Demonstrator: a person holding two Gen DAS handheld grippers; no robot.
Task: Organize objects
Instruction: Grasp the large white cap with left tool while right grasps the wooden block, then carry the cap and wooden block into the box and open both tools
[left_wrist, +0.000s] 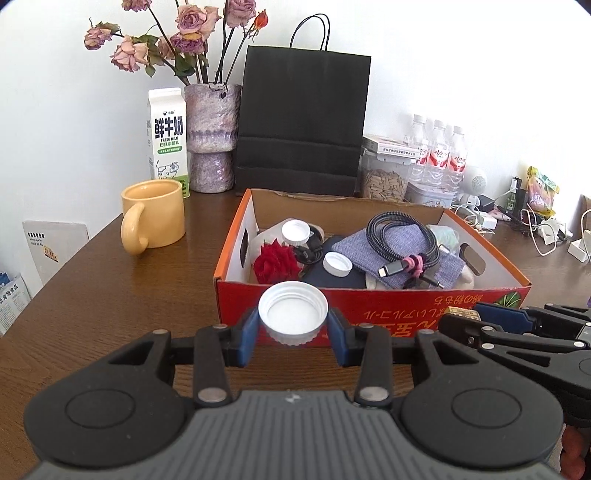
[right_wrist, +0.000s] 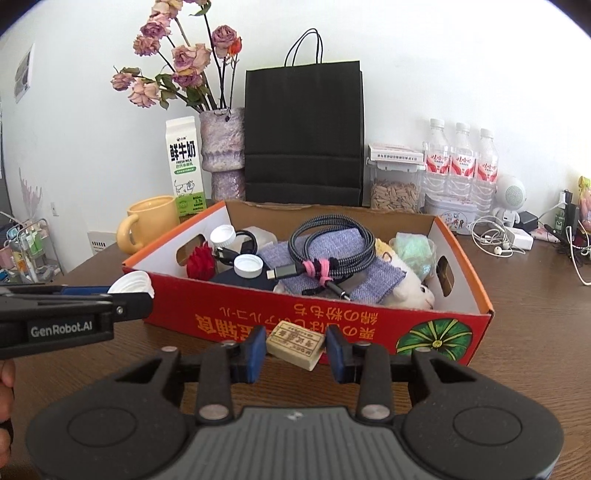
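Jaws clamped on both sides: left gripper (left_wrist: 293, 327) pinching a white bottle cap (left_wrist: 293, 318), open side up; right gripper (right_wrist: 295, 349) squeezing a small tan eraser (right_wrist: 294, 344). Both held just before the red front wall of the cardboard box (right_wrist: 332, 314), above the wooden surface (left_wrist: 110, 295).

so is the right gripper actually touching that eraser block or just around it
Touching. The right wrist view shows both blue pads of the right gripper pressed against the ends of the eraser block, which hangs between them in front of the red box.
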